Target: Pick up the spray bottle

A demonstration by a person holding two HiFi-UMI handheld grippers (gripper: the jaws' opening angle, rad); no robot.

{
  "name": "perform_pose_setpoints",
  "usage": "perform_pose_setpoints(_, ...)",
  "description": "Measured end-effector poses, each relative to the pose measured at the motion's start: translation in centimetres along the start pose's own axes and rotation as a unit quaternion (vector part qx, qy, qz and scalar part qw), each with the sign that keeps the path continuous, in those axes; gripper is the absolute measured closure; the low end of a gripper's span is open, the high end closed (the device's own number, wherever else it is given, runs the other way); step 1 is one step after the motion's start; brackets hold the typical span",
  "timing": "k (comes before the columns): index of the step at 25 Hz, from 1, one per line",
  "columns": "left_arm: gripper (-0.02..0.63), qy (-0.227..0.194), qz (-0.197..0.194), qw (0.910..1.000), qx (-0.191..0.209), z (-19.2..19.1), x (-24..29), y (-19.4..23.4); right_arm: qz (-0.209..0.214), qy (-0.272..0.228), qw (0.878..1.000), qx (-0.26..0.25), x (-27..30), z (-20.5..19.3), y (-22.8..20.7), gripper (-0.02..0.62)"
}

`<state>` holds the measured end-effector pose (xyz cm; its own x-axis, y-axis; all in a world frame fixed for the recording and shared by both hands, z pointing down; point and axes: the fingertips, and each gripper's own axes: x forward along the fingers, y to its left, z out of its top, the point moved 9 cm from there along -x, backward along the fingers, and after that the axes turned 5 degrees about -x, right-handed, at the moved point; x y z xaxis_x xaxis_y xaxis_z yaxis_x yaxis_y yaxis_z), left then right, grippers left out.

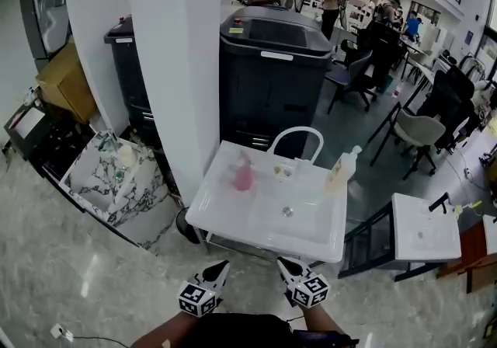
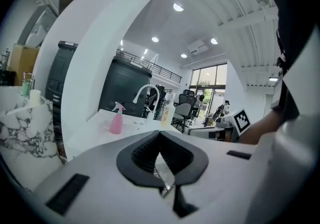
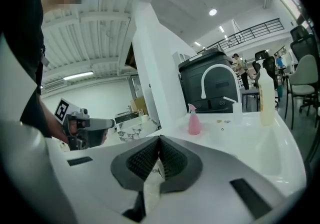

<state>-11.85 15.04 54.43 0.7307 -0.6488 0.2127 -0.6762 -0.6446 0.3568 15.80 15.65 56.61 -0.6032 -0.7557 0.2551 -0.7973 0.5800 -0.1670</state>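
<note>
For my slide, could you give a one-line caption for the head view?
A pink spray bottle stands on white sink unit; left gripper and right gripper are shut, short of it.

We can read no words, brands or numbers anywhere; the white label (image 1: pixel 276 55) on the black machine (image 1: pixel 272 98) is too small.

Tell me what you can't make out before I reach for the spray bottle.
- Spray bottle: blurred in the head view and small in both gripper views, so its fill level is unclear.
- Small bits beside the faucet: too small in every view to identify.
- Tall bottle: label too small to read.
</note>
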Motion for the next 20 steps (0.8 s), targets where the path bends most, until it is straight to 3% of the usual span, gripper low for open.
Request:
perform_pose_setpoints(8,0.598,-0.003,0.010,0.9999,0.004,0.2,-0.1,-0.5,-0.006,-0.023,1.000,0.007,-0.3,0.9,-1.0,0.569)
perform_pose_setpoints(20,0.598,-0.001,-0.005,1.0000,-0.004,0.4,-1.8,2.0,-0.059,0.000,0.998,0.014,0.7,0.6,0.6,0.569)
